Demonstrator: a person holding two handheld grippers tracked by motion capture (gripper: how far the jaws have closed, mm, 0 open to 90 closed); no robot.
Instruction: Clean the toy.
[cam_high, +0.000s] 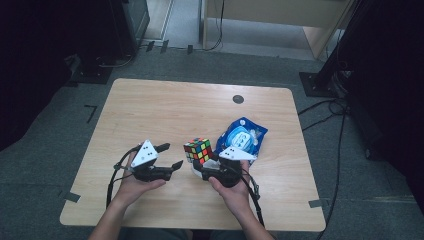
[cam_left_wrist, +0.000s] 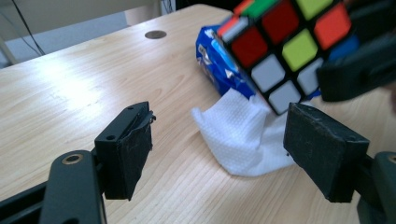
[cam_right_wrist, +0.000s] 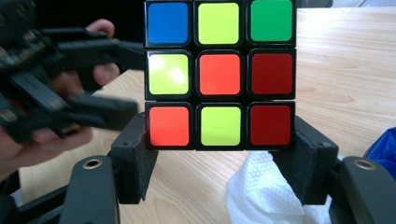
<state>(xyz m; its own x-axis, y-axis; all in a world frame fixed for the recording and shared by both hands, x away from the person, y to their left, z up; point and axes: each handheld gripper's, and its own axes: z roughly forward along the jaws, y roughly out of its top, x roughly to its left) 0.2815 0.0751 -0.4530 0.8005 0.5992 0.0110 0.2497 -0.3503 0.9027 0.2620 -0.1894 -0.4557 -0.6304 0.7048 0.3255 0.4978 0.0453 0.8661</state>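
The cube sits at the centre of the right gripper view, pinched between the two black jaws of the right gripper, which press only on its bottom row; the upper two rows stand free above the pads. In the high view the cube is just left of centre in the frame, lifted above the table by the right gripper, with a white tissue under it and a blue packet just beside it toward the upper right. That low hold is the main risk: with so little of the cube between the pads, a tilt of the hand or a bump could let it pivot and slip out onto the tissue or the table below. A second risk lies with the left gripper, whose jaws stand spread with nothing between them; in its own view the cube hangs in the upper right of the frame, near but apart from them. If those jaws come in off line, one pad would probably push a face sideways instead of clamping it, and the right grip might give way. The blue packet lies close behind, so a dropped cube could land on it and roll.
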